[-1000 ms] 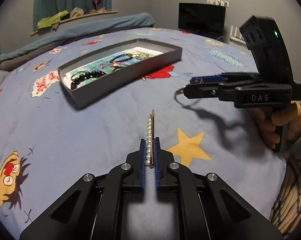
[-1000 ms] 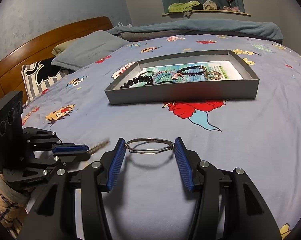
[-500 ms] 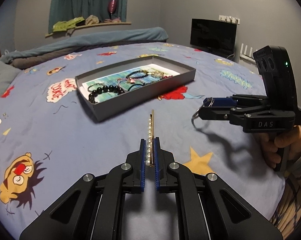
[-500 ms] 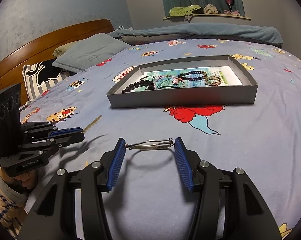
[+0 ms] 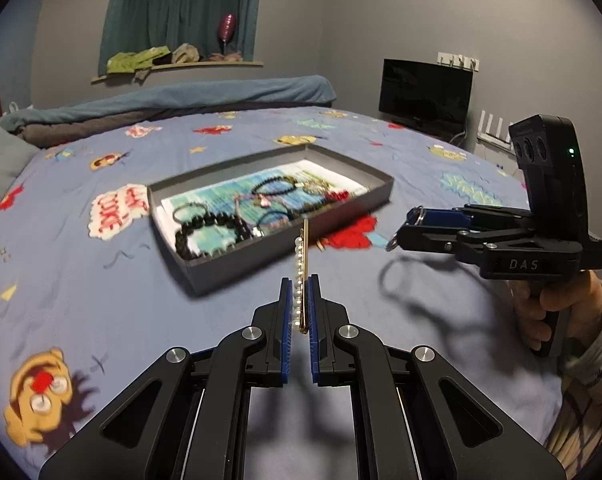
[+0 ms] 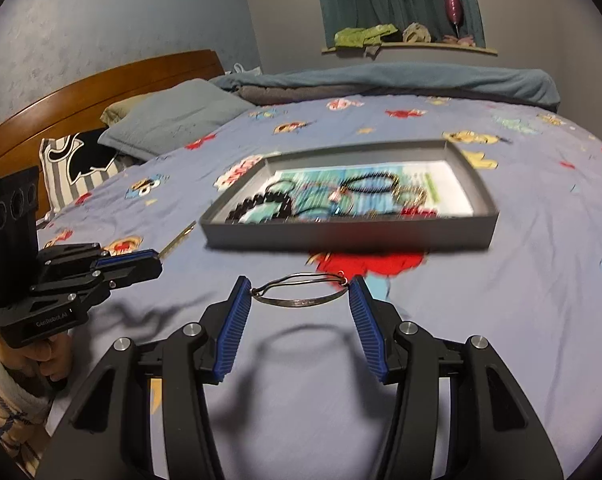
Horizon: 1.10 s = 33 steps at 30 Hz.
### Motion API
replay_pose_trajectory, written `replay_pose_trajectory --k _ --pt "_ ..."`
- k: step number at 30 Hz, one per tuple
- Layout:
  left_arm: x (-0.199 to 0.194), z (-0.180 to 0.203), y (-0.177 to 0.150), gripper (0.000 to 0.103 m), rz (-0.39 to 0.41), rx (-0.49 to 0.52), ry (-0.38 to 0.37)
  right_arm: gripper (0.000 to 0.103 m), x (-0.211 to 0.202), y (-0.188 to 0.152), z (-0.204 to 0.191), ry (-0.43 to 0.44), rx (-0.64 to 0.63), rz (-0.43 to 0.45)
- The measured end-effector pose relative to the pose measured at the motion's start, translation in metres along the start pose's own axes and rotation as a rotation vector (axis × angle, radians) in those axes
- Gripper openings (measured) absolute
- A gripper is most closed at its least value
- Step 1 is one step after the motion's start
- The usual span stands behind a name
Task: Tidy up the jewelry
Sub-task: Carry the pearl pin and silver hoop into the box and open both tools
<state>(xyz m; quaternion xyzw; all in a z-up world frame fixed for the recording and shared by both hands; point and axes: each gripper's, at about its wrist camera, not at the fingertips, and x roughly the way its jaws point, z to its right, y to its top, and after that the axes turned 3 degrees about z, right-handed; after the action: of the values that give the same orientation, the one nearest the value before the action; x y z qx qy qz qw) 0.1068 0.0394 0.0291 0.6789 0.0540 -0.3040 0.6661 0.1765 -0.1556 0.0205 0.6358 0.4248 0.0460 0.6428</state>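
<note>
Left gripper [image 5: 299, 306], nearly closed, pinches a pearl hair clip [image 5: 302, 266]; right gripper [image 6: 300, 300], half-open, clamps a wire bangle [image 6: 299, 290]. Both hover above the bed [image 5: 101, 288], short of the grey tray [image 5: 205, 274] mid-bed, apparently already holding bracelets.

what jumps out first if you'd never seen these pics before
Two black tongs held over a cartoon-print bedspread: the left tongs pinch a pearl-lined gold clip edge-on, and the right tongs grip a thin metal bangle across its width. Just beyond them on the bed lies a grey tray with beaded bracelets inside.
</note>
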Motion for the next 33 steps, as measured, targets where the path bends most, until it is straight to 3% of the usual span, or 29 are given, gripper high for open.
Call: replay_pose_trajectory --k 21,33 --pt "0.072 -0.022 0.054 0.008 -0.014 -0.012 0.014 0.051 0.043 0.054 0.049 -0.091 0.001 0.015" --pt "0.092 -0.042 0.06 0.008 -0.033 -0.029 0.058 0.051 0.075 0.067 0.059 -0.12 -0.001 -0.006"
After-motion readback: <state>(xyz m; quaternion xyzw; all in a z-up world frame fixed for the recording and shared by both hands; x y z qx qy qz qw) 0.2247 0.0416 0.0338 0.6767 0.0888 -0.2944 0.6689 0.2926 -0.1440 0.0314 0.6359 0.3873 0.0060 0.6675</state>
